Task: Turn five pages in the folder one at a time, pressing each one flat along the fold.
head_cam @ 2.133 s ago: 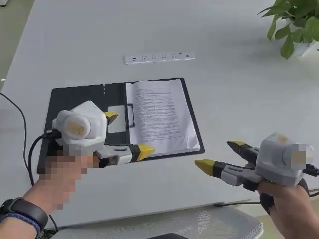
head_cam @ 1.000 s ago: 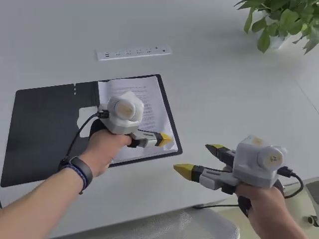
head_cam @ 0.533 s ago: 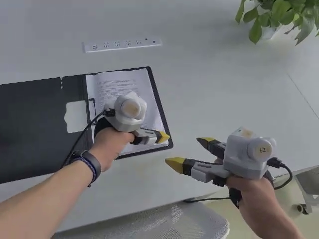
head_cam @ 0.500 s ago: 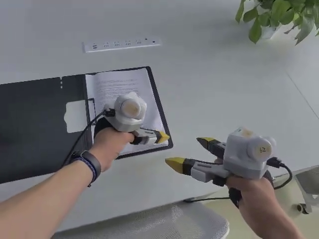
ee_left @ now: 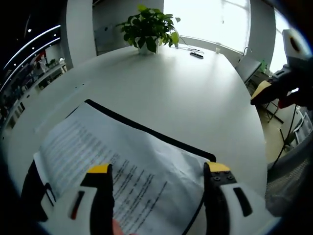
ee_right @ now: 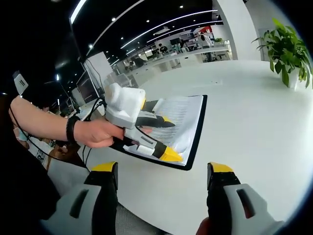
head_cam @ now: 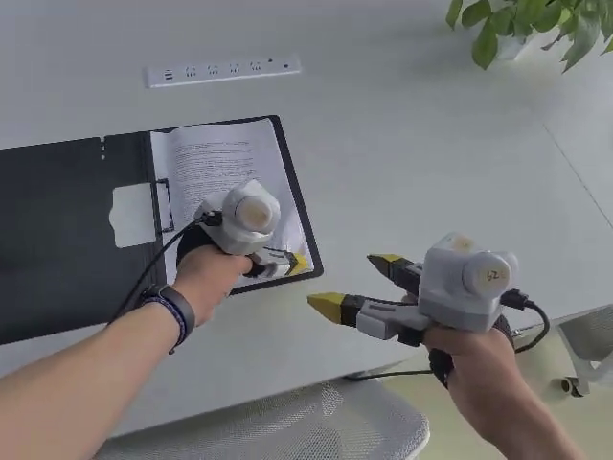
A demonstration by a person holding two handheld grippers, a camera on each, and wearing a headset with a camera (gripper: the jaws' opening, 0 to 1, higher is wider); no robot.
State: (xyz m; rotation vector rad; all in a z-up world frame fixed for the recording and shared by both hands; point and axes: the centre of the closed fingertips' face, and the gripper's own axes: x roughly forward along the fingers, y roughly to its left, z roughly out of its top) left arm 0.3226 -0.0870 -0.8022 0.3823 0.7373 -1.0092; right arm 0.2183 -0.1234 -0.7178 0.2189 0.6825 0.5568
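A black folder (head_cam: 57,230) lies open on the white table, with a stack of printed pages (head_cam: 220,163) clipped on its right half. My left gripper (head_cam: 280,261) hovers open over the pages' lower right corner. In the left gripper view its yellow-tipped jaws stand wide apart above the printed page (ee_left: 122,152), and nothing is between them (ee_left: 157,169). My right gripper (head_cam: 354,286) is held open near the table's front edge, right of the folder and apart from it. The right gripper view looks past its spread jaws (ee_right: 162,167) at the left gripper (ee_right: 146,129) and the folder (ee_right: 194,132).
A white power strip (head_cam: 222,69) lies beyond the folder. A potted plant (head_cam: 536,24) stands at the far right. A mesh chair (head_cam: 287,431) sits below the table's front edge, and a cable (head_cam: 393,374) hangs from the right gripper.
The left gripper has crossed from the folder's left cover to the lower right corner of the pages and sunk slightly. The right gripper stays open, a little nearer the folder.
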